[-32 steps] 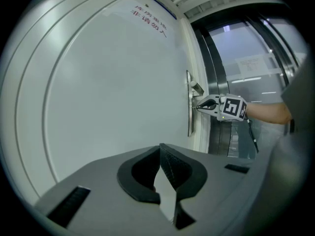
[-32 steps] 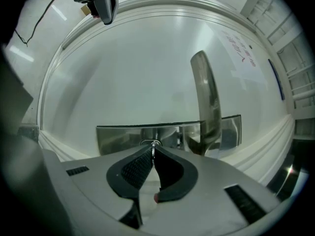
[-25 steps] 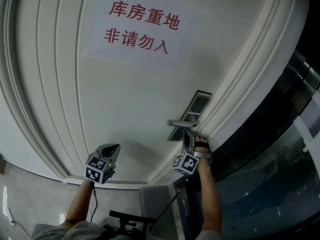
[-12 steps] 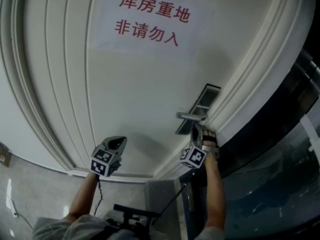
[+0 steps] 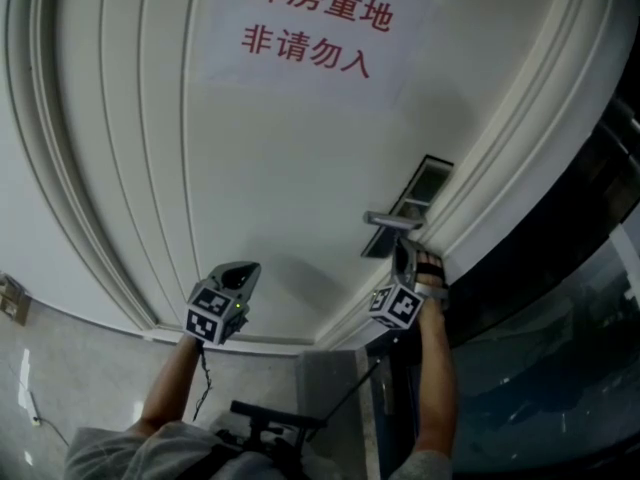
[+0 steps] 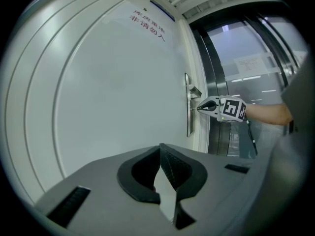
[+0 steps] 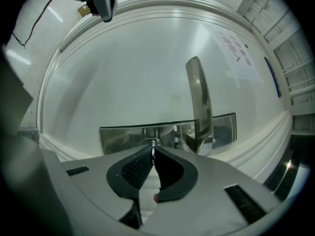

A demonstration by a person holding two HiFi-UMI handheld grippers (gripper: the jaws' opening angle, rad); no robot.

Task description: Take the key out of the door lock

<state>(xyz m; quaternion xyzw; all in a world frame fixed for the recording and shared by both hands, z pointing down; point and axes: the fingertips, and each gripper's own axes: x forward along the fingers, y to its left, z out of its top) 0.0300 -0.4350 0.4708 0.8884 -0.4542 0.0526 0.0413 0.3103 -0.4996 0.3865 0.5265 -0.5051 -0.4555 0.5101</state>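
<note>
Comparing the head view with the one a second ago, I find only the framing has drifted. My right gripper (image 7: 153,151) stays at the lock plate (image 7: 120,137) beneath the door handle (image 7: 199,102). My left gripper (image 6: 160,147) hangs in much the same place, short of the door (image 5: 280,168). My right fingers are closed narrow on the key (image 7: 153,145), which sits in the keyhole of the plate. My left fingers are together with nothing between them. Judgement: the grip is made and withdrawal has not begun; a straight pull away from the plate appears to be what remains. Not determinable: the key's blade, which is inside the lock, and whether it is turned to its release position. From the head view the key itself cannot be seen, as gripper and handle cover it. The paper notice (image 5: 310,33) runs off the top edge.
</note>
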